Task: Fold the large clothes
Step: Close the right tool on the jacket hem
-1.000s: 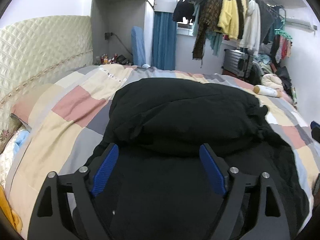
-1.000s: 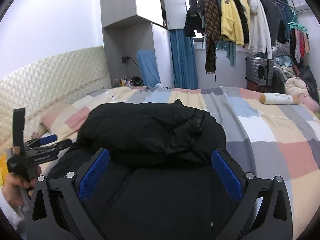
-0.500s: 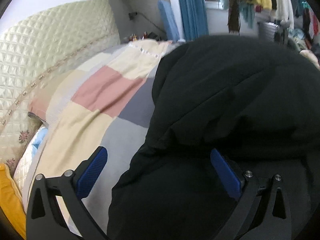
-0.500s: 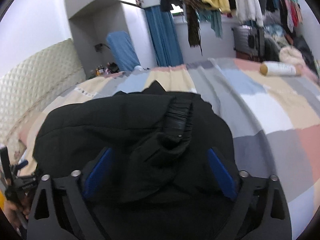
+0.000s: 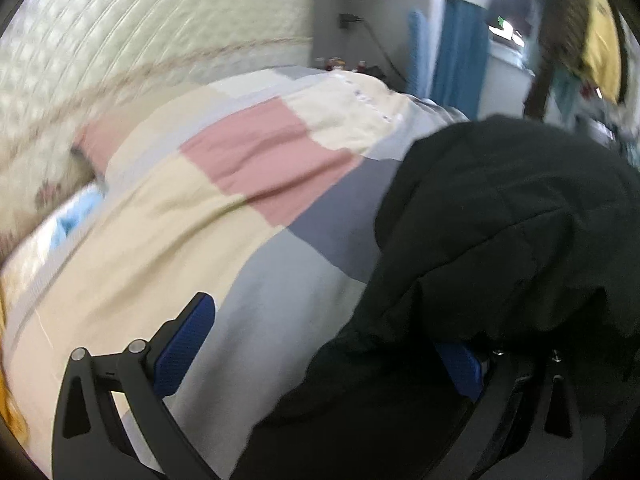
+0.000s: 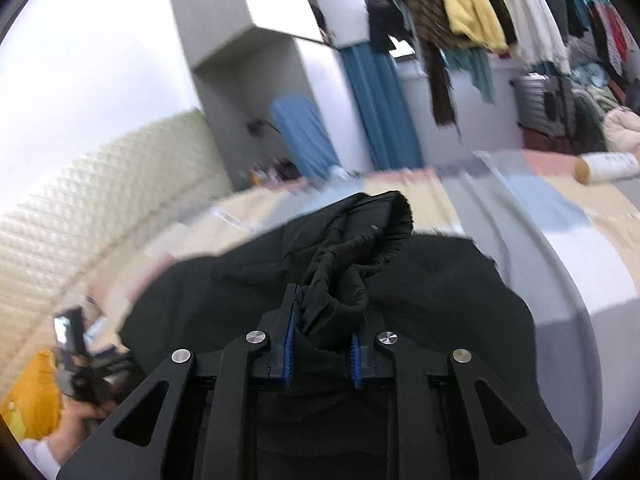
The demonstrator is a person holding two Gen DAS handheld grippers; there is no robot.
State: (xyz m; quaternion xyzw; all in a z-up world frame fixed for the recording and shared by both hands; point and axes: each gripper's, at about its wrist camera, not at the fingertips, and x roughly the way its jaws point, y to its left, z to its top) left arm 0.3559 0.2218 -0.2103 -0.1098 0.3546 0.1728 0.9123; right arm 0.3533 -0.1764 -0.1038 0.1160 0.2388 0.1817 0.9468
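black padded fabric fills my near view on both cameras: the black jacket (image 6: 420, 292) lies bunched on the patchwork bedspread (image 5: 248, 184), toward the right side of the bed as my left camera sees it. my right gripper (image 6: 323, 344) is clenched on a gathered fold of the jacket, its ribbed cuff (image 6: 384, 220) sticking up just beyond the blue pads. my left gripper (image 5: 320, 350) stands wide, released; its left finger (image 5: 182, 344) hangs over bare bedspread while the right one is partly buried under the jacket's edge, gripping nothing i can see. the quilted headboard (image 5: 120, 52) runs along the far left. hanging clothes (image 6: 472, 4) crowd the far right, with a cream bottle (image 6: 606, 167) lying on the far right of the bed.
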